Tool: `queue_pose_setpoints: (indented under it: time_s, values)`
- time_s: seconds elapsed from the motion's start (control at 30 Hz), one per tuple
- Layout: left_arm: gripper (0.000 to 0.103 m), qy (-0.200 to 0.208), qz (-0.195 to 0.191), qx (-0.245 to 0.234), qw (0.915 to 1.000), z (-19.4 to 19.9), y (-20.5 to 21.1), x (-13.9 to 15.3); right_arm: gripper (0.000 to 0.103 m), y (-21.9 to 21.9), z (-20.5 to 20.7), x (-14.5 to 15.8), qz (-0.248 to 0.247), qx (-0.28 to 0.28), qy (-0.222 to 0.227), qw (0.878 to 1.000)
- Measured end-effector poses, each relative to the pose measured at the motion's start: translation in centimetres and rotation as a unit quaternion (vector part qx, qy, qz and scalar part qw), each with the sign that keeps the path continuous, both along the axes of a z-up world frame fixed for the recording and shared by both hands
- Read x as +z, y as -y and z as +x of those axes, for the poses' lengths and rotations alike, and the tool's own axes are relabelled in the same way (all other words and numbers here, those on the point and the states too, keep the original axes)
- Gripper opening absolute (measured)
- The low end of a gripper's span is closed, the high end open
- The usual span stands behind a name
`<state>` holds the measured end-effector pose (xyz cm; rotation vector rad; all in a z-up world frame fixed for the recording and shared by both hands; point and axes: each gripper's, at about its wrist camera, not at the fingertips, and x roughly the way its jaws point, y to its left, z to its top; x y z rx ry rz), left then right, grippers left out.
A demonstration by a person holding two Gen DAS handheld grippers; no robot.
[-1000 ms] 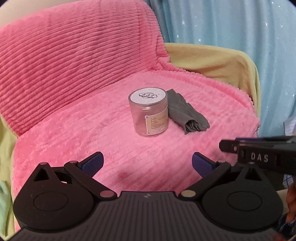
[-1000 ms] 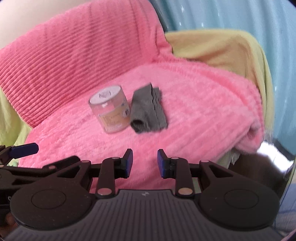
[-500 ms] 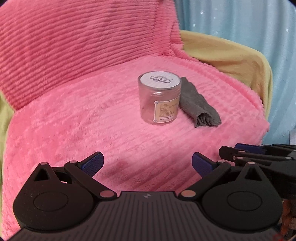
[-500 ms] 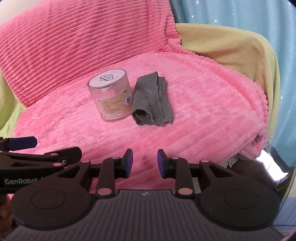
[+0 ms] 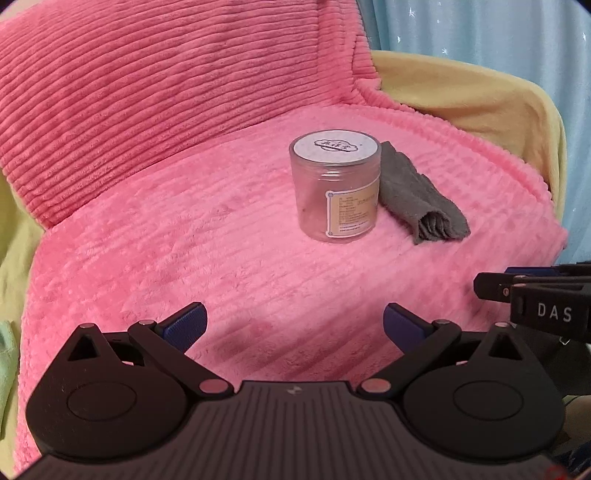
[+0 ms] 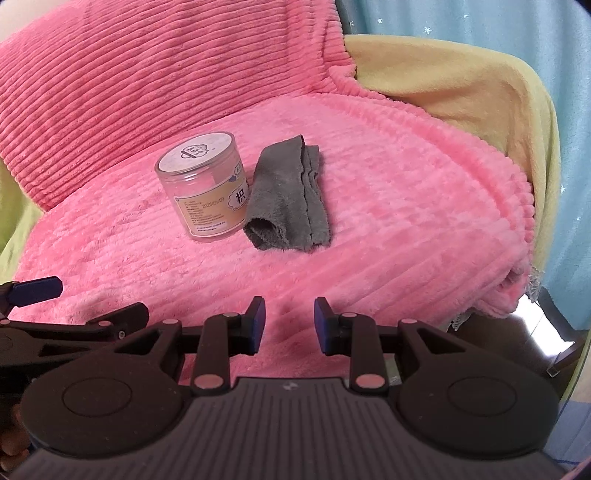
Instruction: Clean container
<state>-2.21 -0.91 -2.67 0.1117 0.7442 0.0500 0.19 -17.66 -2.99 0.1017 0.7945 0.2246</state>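
Container (image 5: 335, 188), a clear lidded jar with a paper label, stands upright just right of the middle of the left wrist view and left of centre in the right wrist view, on the seat of a chair draped in a pink ribbed blanket (image 5: 155, 236). One grey cloth (image 6: 290, 201) lies folded against the jar's right side, touching it or nearly so. Over the last second both views have drawn closer: the jar and cloth fill more of each frame than they did, and the blur that smeared the right wrist view has gone, so both grippers have moved in toward the seat while jar and cloth have kept their places relative to each other. That reads to me as an approach, though whether it leads into a wipe or follows one that is over I cannot settle, since a lidded jar beside a folded cloth fits either (no dirt or smear is plain on the plastic at this size). The left gripper (image 5: 293, 321) hangs low in its frame with its blue-padded fingers spread wide and nothing between them; the right gripper (image 6: 289, 325) has its pads parted by a narrow gap, also empty, pointing roughly at the cloth. By count: one jar, one lid on it, one grey cloth, two grippers, one pink blanket over a yellow cover (image 6: 454, 88), and a pale blue starred curtain (image 5: 480, 33) in the upper right.
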Motion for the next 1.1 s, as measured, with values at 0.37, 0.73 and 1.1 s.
queue_pose_setpoints:
  time_s: [0.37, 0.73, 1.1]
  values:
    - [0.102, -0.012, -0.001, 0.001, 0.9999, 0.7, -0.4, -0.2, 0.025, -0.3, 1.0, -0.4, -0.002, 0.007, -0.011, 1.000]
    - [0.102, -0.021, -0.001, 0.006, 0.9998, 1.0, -0.8, -0.4, 0.024, -1.6, 1.9, -0.8, -0.008, 0.017, -0.022, 1.000]
    - [0.102, -0.025, 0.005, 0.000, 0.9997, 1.5, -1.0, -1.0, 0.024, -1.7, 2.6, -1.1, -0.006, 0.017, -0.025, 1.000]
